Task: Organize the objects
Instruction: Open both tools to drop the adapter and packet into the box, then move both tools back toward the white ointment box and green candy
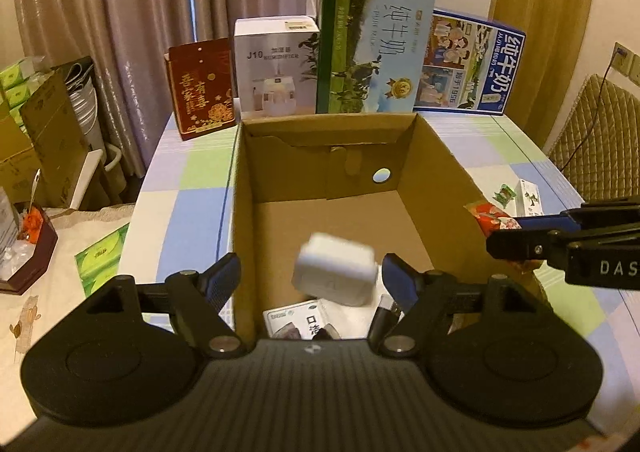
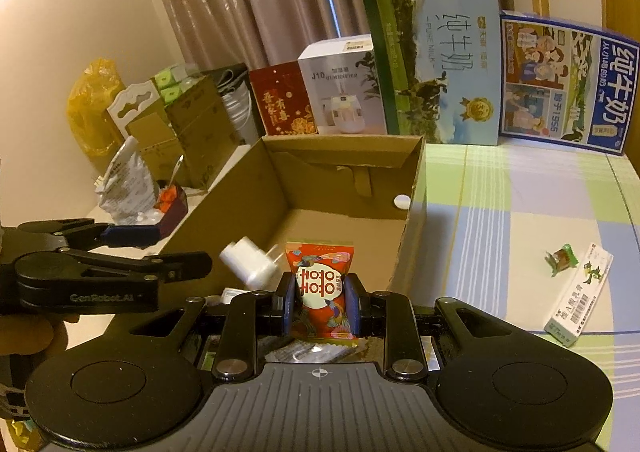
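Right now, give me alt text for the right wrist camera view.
The right gripper clamps a red candy packet at the near edge of an open cardboard box. A blurred white charger is above the box beside the open left gripper.

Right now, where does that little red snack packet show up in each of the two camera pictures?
Left wrist view: red packet at the right edge, held by the right gripper beside the cardboard box.
Right wrist view: red packet at bottom centre, clamped upright.
Shared landmark: the white humidifier box.
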A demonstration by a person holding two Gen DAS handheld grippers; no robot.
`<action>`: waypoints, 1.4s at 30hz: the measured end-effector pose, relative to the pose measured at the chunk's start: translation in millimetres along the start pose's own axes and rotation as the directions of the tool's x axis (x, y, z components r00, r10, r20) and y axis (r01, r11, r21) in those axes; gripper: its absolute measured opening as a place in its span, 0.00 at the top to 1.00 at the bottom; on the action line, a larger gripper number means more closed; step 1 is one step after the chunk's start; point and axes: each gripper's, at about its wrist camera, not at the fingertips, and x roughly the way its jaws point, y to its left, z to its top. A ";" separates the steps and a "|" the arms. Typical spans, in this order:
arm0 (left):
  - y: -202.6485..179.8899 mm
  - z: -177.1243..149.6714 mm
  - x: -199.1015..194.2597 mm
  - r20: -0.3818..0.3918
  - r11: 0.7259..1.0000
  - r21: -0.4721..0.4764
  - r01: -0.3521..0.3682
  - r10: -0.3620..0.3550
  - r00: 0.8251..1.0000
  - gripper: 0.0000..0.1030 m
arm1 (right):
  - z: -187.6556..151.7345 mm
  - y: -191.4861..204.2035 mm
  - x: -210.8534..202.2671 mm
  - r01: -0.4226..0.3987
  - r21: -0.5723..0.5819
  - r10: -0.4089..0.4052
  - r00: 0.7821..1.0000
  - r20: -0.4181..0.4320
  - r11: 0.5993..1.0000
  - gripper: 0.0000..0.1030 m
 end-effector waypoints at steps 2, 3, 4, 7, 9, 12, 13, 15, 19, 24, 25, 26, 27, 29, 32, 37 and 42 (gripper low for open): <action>1.9 -1.9 -2.8 0.001 1.000 -0.001 -0.008 0.008 1.000 0.28 | 1.0 2.4 0.4 -0.002 -0.001 0.002 1.000 0.001 1.000 0.78; 2.9 -2.8 -4.6 0.003 1.000 -0.003 -0.011 0.011 1.000 0.28 | 1.3 3.6 0.2 -0.004 -0.002 0.004 1.000 0.002 1.000 0.78; 3.7 -3.6 -6.3 0.004 1.000 -0.006 -0.013 0.013 1.000 0.28 | 1.9 5.1 0.5 -0.004 -0.003 0.004 1.000 0.003 1.000 0.78; 3.6 -5.3 -10.0 0.009 1.000 -0.001 -0.013 0.013 1.000 0.28 | 3.8 8.4 2.4 -0.009 -0.002 0.009 1.000 0.005 1.000 0.78; 3.1 -5.5 -11.8 0.013 1.000 -0.002 -0.015 0.015 1.000 0.28 | 5.3 9.1 3.8 -0.019 0.006 0.019 1.000 0.017 1.000 0.77; 4.6 -7.2 -14.6 0.019 1.000 -0.007 -0.015 0.015 1.000 0.28 | 9.2 4.6 4.9 -0.059 0.049 0.056 0.997 0.060 0.997 0.57; 4.9 -8.0 -15.5 0.020 1.000 -0.008 -0.016 0.016 1.000 0.28 | 10.4 2.6 4.5 -0.068 0.062 0.064 0.995 0.071 0.996 0.44; 6.1 -10.1 -17.2 0.021 1.000 -0.010 -0.018 0.018 1.000 0.28 | 12.3 0.3 2.6 -0.077 0.074 0.071 0.994 0.081 0.994 0.43; 6.8 -14.5 -22.5 0.022 1.000 -0.017 -0.020 0.020 1.000 0.26 | 11.1 -1.3 -4.3 -0.069 0.073 0.063 0.995 0.079 0.995 0.43; 2.4 -22.3 -36.2 0.027 0.999 -0.029 -0.027 0.028 0.999 0.21 | 4.8 -3.1 -23.6 -0.064 0.080 0.058 0.995 0.082 0.995 0.43; 0.5 -24.5 -40.7 0.031 0.999 -0.032 -0.028 0.029 0.999 0.20 | 3.1 -2.9 -28.2 -0.065 0.080 0.058 0.995 0.082 0.995 0.43; -1.7 -26.1 -44.7 0.033 0.999 -0.034 -0.026 0.027 0.999 0.20 | 1.1 -2.2 -34.3 -0.063 0.080 0.057 0.995 0.082 0.995 0.43; -3.9 -27.7 -48.5 0.035 0.999 -0.036 -0.025 0.026 0.999 0.20 | -1.0 -1.9 -39.6 -0.061 0.079 0.054 0.995 0.082 0.995 0.42; -8.8 -31.7 -57.0 0.040 0.999 -0.043 -0.023 0.025 0.999 0.18 | -6.0 -1.7 -51.5 -0.057 0.081 0.050 0.995 0.084 0.995 0.40; -17.9 -36.6 -69.8 0.047 0.998 -0.053 -0.022 0.024 0.999 0.15 | -12.4 -2.0 -69.9 -0.046 0.078 0.038 0.995 0.094 0.996 0.35; -35.7 -44.3 -90.6 0.059 0.998 -0.061 -0.016 0.020 0.998 0.10 | -23.5 -6.3 -103.8 -0.028 0.086 0.018 0.993 0.116 0.996 0.29; -55.2 -49.3 -109.3 0.078 0.998 -0.055 -0.014 0.018 0.997 0.04 | -31.9 -14.6 -135.2 -0.012 0.106 -0.004 0.989 0.145 0.994 0.20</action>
